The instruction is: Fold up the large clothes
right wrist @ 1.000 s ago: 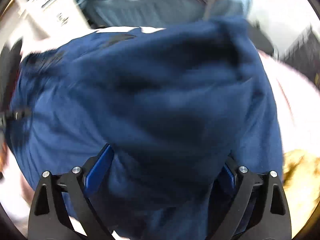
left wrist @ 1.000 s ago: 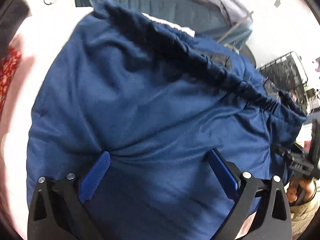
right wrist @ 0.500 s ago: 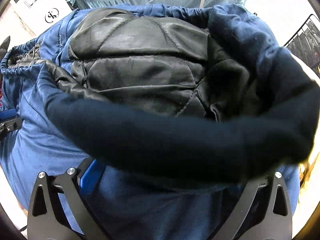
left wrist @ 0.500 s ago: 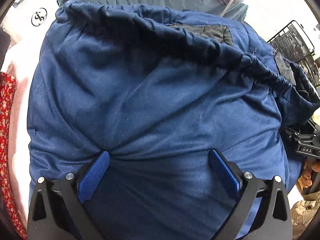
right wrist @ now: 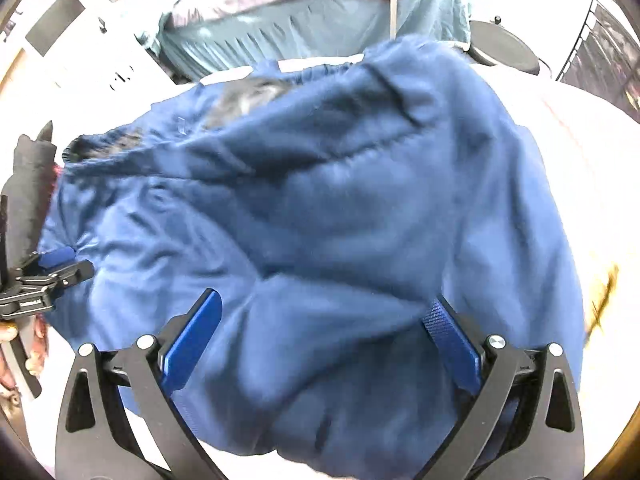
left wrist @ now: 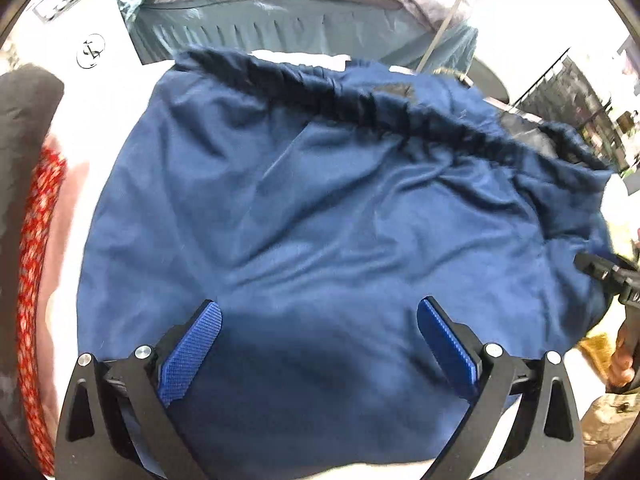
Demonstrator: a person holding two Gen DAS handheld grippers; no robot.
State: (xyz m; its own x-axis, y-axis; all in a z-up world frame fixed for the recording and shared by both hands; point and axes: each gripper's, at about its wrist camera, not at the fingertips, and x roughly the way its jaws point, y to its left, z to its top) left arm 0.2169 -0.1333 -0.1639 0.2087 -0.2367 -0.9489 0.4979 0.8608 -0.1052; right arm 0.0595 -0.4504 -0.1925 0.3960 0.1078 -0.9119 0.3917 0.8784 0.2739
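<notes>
- 2 tools are in play, and both look down on 1 big navy padded garment, which I take as my landmark.
- My left tool stands wide, its blue pads apart with the garment's near part bulging between them; I cannot tell whether any cloth is really pinched.
- My right tool is spread wide too, and the cloth bunches up between its pads; again, I cannot tell whether it has a hold.
- That garment lies heaped on a pale surface, its gathered elastic hem along the far edge, with a strip of dark quilted lining showing there.
- Beyond the hem sits a bed with a teal skirt; left of the garment lies a red patterned cloth.
- By my judgement the fold is partly made: the garment is doubled into a thick bundle, yet it is rumpled and uneven.
- Left to do, I reckon: flatten the bulge, square the edges, and fold it again.
</notes>
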